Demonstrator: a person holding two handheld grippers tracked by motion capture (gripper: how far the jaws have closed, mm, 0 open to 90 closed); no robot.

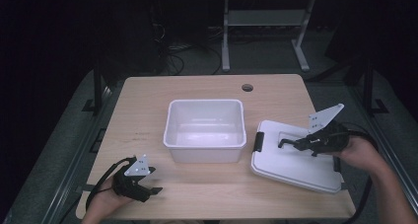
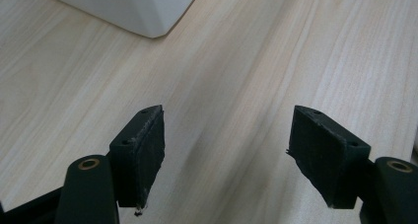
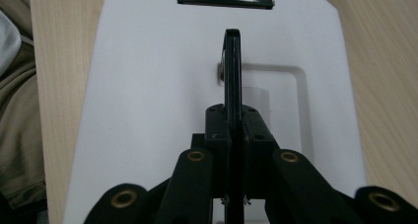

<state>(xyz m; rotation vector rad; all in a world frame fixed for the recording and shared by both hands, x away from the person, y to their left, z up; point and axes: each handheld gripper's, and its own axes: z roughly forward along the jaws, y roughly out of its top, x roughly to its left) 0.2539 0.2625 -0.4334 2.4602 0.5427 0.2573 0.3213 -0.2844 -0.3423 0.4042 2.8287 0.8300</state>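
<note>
The right gripper (image 1: 296,144) is squeezed tight on the black handle (image 3: 232,71) of the white lid (image 1: 291,162). The lid lies on the table (image 1: 148,100), just right of the empty white box (image 1: 205,128). The step looks like picking the lid up. Next, it likely has to be carried left over the box and lined up. The left gripper (image 1: 154,189) rests near the front left, jaws apart, holding nothing.

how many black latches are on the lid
2 visible on the lid: one latch on its left edge beside the bin, another at its right edge, partly hidden by the hand.
</note>
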